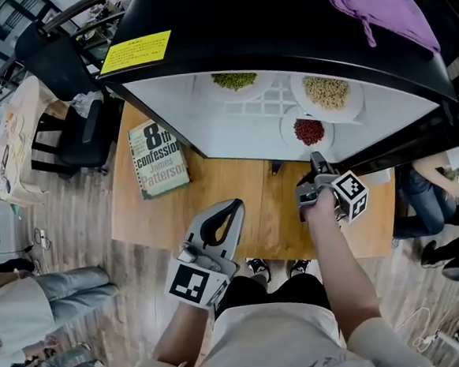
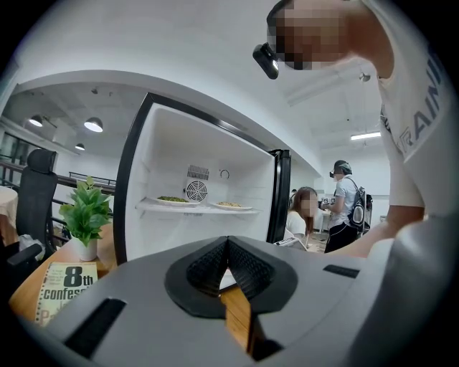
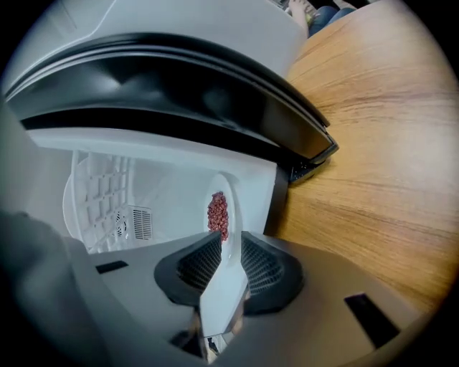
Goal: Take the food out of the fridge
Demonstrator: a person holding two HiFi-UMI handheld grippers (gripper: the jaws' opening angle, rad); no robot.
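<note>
Fridge shelf (image 1: 264, 105): we see plates of green grains (image 1: 235, 81), tan grains (image 1: 327, 92), and, at the front edge, the red-bean plate (image 1: 289, 134). Jaws of right gripper (image 1: 317, 162) pinch its rim; jaws of left gripper (image 2: 228, 245) closed, empty.

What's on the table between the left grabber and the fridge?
Nothing. The head view shows only bare wooden table between the left gripper and the fridge.

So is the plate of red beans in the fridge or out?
In: the plate of red beans lies within the fridge, on its white interior, and the right gripper pinches its near rim.
</note>
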